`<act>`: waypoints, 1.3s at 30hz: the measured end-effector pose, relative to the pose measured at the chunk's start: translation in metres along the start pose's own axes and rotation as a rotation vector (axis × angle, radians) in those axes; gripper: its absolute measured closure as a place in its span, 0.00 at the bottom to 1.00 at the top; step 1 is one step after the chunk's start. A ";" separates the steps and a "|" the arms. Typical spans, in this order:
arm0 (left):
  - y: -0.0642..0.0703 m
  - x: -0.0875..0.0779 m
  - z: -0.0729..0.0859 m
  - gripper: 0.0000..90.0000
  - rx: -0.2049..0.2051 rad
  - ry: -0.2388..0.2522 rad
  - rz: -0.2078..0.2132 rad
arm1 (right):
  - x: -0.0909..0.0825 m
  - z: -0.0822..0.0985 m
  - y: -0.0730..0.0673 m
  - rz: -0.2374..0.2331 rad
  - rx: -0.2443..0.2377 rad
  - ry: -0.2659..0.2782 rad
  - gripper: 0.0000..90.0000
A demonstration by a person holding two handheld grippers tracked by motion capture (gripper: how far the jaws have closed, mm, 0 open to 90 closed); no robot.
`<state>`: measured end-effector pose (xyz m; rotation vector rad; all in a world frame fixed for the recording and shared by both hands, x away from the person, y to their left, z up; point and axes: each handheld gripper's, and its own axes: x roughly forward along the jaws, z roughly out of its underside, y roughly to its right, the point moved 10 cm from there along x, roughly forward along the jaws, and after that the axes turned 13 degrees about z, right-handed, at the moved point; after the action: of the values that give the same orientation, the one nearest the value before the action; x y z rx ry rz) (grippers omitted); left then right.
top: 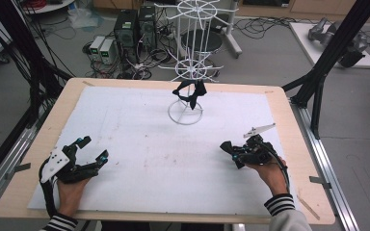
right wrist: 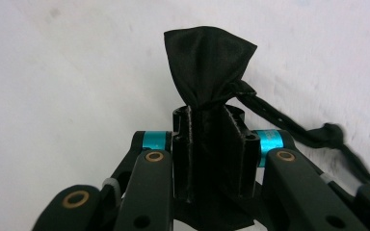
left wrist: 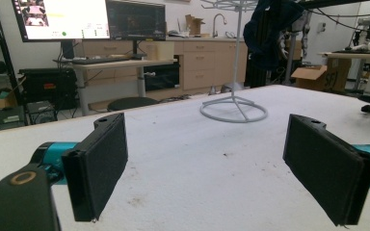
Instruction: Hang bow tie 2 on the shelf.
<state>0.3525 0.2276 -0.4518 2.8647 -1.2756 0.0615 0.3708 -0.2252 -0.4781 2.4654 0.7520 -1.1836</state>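
My right gripper [right wrist: 209,115] is shut on a small black cloth pouch [right wrist: 207,67]; the pouch's bunched end sticks out past the jaws and its drawstring [right wrist: 289,125] trails off to the right. In the high view that gripper [top: 231,150] rests low over the white mat at the right, the pouch [top: 225,145] at its tip. My left gripper [top: 94,147] sits at the near left, open, with nothing between its pads [left wrist: 101,161]. A white wire hook rack [top: 191,62] stands at the table's far middle, and a dark cloth item [top: 191,94] hangs on its lower ring.
A white mat [top: 164,144] covers the wooden table [top: 289,120]. The rack's round base [left wrist: 233,111] stands ahead of the left gripper. Computer towers [top: 135,29] and cables lie on the floor beyond. A black frame post [top: 327,62] rises at the right.
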 end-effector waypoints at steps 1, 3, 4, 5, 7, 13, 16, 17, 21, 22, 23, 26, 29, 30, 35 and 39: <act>0.000 0.000 0.000 0.18 0.000 0.000 0.000 | -0.002 -0.003 0.000 -0.003 0.011 0.023 0.84; 0.000 0.000 0.000 0.18 0.000 0.000 0.000 | -0.005 -0.009 -0.001 -0.015 0.029 0.069 0.84; 0.000 0.000 0.000 0.18 0.000 0.000 0.000 | -0.008 -0.013 0.000 -0.017 0.041 0.095 0.84; 0.000 0.000 0.000 0.18 -0.001 0.000 0.000 | -0.010 -0.015 0.000 -0.021 0.047 0.117 0.84; 0.000 0.000 0.000 0.18 0.001 0.000 0.000 | -0.014 -0.021 0.000 -0.031 0.060 0.162 0.84; 0.000 0.000 0.000 0.18 0.000 0.001 0.000 | -0.026 -0.035 0.001 -0.055 0.110 0.284 0.84; 0.000 0.000 0.000 0.18 0.000 0.001 0.000 | -0.030 -0.039 0.002 -0.063 0.122 0.320 0.84; 0.000 0.000 0.000 0.18 0.000 0.000 0.000 | -0.031 -0.040 0.002 -0.059 0.118 0.329 0.84; 0.000 0.000 0.000 0.18 0.001 0.000 0.000 | -0.035 -0.044 0.003 -0.056 0.126 0.372 0.84; 0.000 0.000 0.000 0.18 0.001 0.000 0.000 | -0.036 -0.045 0.003 -0.056 0.131 0.381 0.84; 0.000 0.000 0.000 0.18 0.001 0.000 0.000 | -0.037 -0.047 0.004 -0.051 0.132 0.393 0.84; 0.000 0.000 0.000 0.18 0.000 0.000 -0.001 | -0.040 -0.050 0.006 -0.041 0.141 0.421 0.84; 0.000 0.000 0.000 0.18 0.000 0.001 0.000 | -0.042 -0.054 0.007 -0.035 0.139 0.441 0.84; 0.000 0.000 0.000 0.18 0.000 0.001 0.000 | -0.043 -0.056 0.008 -0.031 0.143 0.446 0.83; 0.000 0.000 0.000 0.18 0.000 0.000 0.000 | -0.049 -0.068 0.009 -0.018 0.139 0.486 0.84; 0.000 0.000 0.000 0.18 0.000 0.001 0.000 | -0.052 -0.077 0.007 -0.018 0.140 0.505 0.83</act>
<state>0.3527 0.2277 -0.4518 2.8642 -1.2751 0.0626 0.3959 -0.2116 -0.3896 2.9215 0.8396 -0.6317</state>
